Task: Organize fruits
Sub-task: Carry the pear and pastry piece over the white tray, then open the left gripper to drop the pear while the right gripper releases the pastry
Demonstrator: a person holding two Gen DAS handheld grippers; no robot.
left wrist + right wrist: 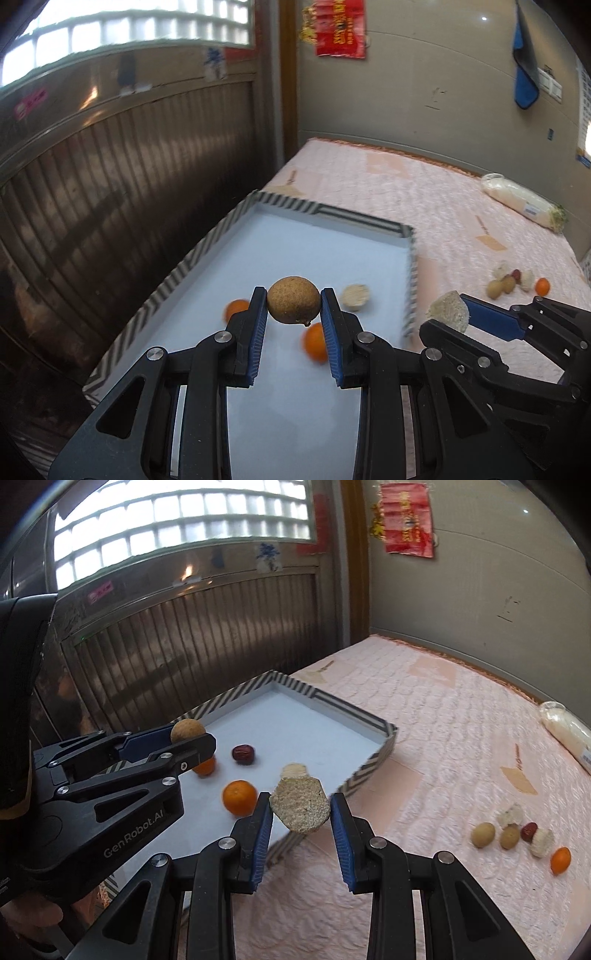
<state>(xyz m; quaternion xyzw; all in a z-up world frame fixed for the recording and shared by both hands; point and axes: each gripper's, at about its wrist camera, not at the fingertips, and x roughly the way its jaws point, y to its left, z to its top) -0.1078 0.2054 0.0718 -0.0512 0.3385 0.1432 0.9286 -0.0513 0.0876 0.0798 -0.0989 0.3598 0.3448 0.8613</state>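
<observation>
Currently:
Left gripper [294, 306]: pinching a brown round fruit [293, 305] between both pads, hovering over the tray [207, 247].
Right gripper [301, 814]: gripping a pale rough fruit [300, 806], hanging above the tray's near rim.
Below left tongs: two oranges [314, 341] are lying on the tray floor.
Right of right tongs: a fruit cluster [517, 834] is sitting on the pink quilt [443, 738].

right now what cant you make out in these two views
- Left wrist view: the near orange in the tray is smeared by motion and partly behind a finger of the left hand-held gripper; the far orange is half hidden too.
- Left wrist view: the dark red fruit is not visible.
- Right wrist view: the cluster of small fruits on the quilt is too small to identify.
- Right wrist view: the wrapped white roll is cut off by the frame edge.
</observation>
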